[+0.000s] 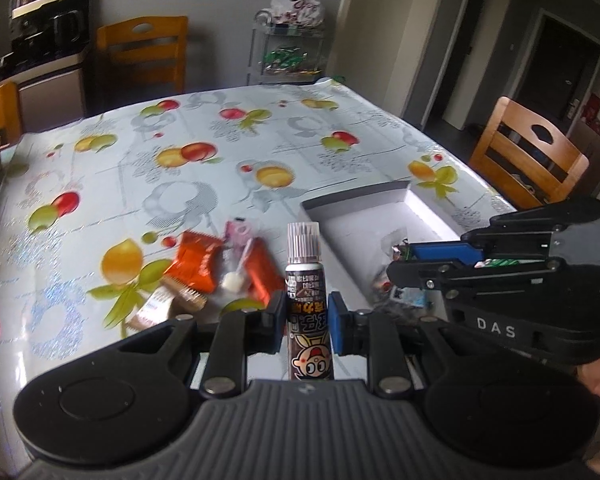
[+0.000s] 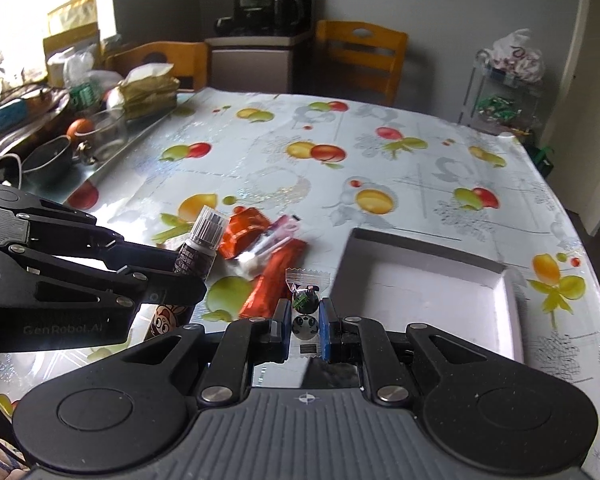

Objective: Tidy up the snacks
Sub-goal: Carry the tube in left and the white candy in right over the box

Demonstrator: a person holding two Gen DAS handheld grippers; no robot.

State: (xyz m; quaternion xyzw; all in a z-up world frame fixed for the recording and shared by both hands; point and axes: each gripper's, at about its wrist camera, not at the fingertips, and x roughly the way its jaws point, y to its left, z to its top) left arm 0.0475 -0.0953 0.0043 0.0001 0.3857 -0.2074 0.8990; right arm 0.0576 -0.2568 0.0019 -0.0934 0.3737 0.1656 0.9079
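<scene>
The left gripper (image 1: pixel 308 320) jaws are pinched on an upright brown snack tube (image 1: pixel 309 292); the right gripper (image 2: pixel 306 322) jaws are pinched on a panda-print candy packet (image 2: pixel 306 312). Loose snacks (image 1: pixel 216 272) are heaped on the counter (image 1: pixel 180 184), left of a white tray (image 2: pixel 432 280).

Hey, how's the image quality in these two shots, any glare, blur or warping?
Left wrist view: fisheye bows the fruit-print tablecloth; orange snack wrappers look smeared, while the cartoon-printed dark tube is sharper. Right wrist view: the bright window at upper left is blown out, with sheen on the cloth nearby.
</scene>
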